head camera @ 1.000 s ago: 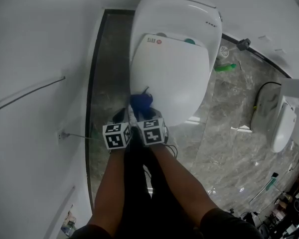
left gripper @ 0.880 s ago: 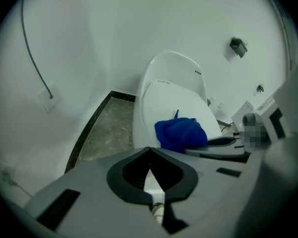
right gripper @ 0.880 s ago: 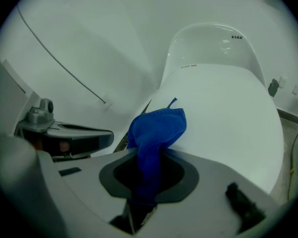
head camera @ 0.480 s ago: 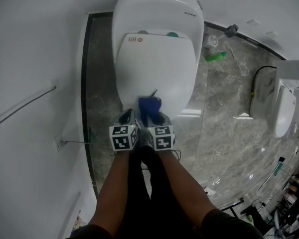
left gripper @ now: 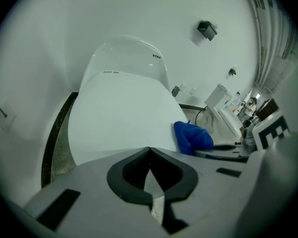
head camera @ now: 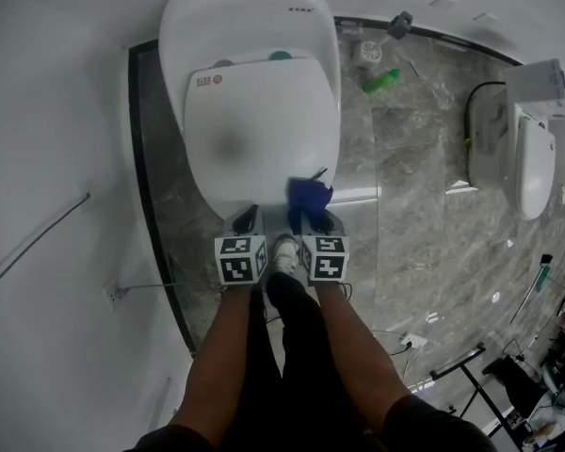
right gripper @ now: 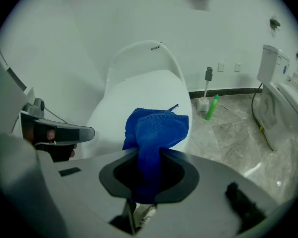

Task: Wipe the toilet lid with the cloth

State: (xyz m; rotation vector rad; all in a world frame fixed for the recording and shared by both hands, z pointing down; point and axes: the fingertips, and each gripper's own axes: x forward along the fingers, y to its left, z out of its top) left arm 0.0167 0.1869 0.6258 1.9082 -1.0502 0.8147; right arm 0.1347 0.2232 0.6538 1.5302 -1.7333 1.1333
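Observation:
The white toilet lid (head camera: pixel 254 130) is closed, seen from above in the head view and ahead in both gripper views (left gripper: pixel 124 113) (right gripper: pixel 144 98). A blue cloth (head camera: pixel 308 199) (right gripper: pixel 156 130) (left gripper: pixel 192 137) hangs bunched over the lid's front right edge, with my right gripper (head camera: pixel 313 217) (right gripper: pixel 149 155) shut on it. My left gripper (head camera: pixel 247 219) (left gripper: pixel 149 152) is shut and empty, just beside the right one at the lid's front rim.
A green bottle (head camera: pixel 380 80) (right gripper: pixel 211 107) and a toilet brush (head camera: pixel 367 50) stand on the grey marble floor right of the toilet. A second white toilet (head camera: pixel 532 158) sits far right. White wall (head camera: pixel 56 158) runs along the left. My shoe (head camera: pixel 284 252) shows between the grippers.
Both grippers and the cloth have slid to the right along the lid's front edge, from near its middle to its front right corner. The head view has shifted with them.

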